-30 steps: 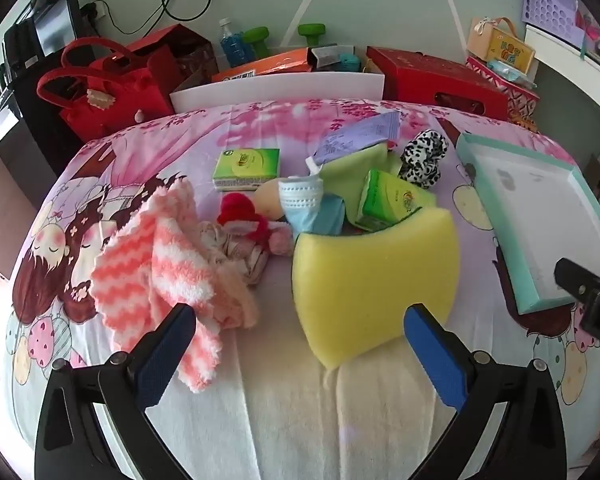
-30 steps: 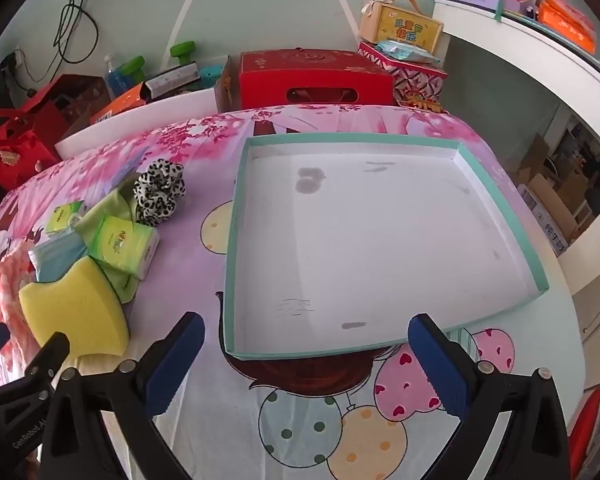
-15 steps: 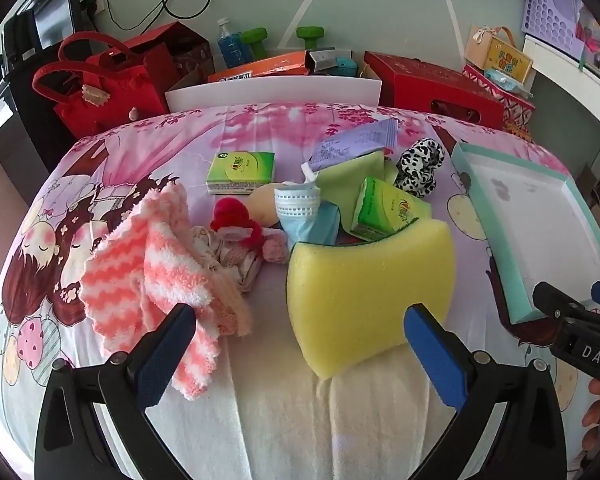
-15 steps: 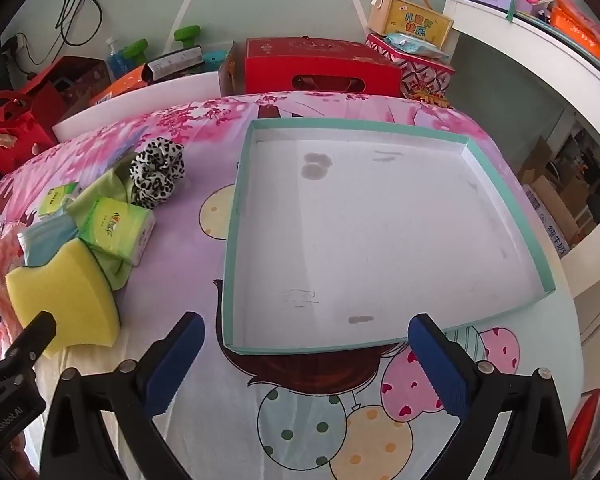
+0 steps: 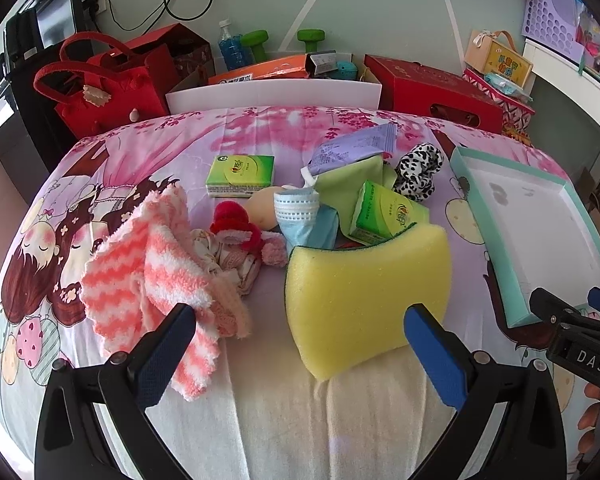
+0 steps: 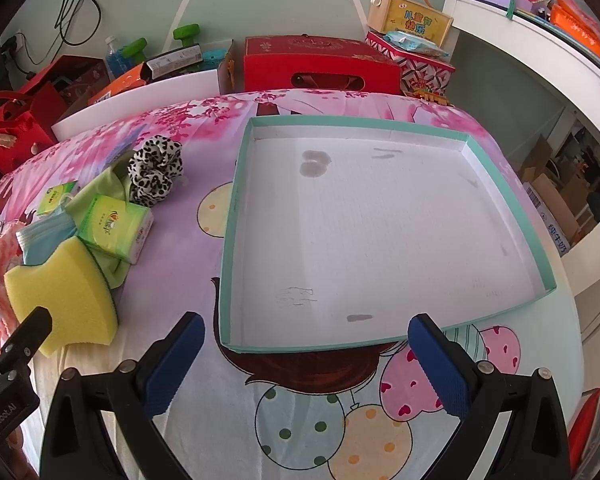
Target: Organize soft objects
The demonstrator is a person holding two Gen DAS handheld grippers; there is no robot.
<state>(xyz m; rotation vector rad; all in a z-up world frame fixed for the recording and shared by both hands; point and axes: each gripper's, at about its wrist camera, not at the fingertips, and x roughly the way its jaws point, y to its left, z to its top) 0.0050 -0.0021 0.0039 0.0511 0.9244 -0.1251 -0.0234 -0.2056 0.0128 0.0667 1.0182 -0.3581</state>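
My left gripper (image 5: 300,336) is spread wide before the thick yellow foam sponge (image 5: 365,296); my right gripper (image 6: 305,354) gapes, empty, at the teal-rimmed white cardboard tray (image 6: 236,208).

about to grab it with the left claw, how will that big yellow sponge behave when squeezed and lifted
The yellow sponge shows an open-pored foam face, so it will probably squash between the pads rather than resist. It looks bulky but likely light for its size. Its flat block shape suggests no rolling, though its far edge touches the green tissue pack, which may shift. The left claw stands open before it.
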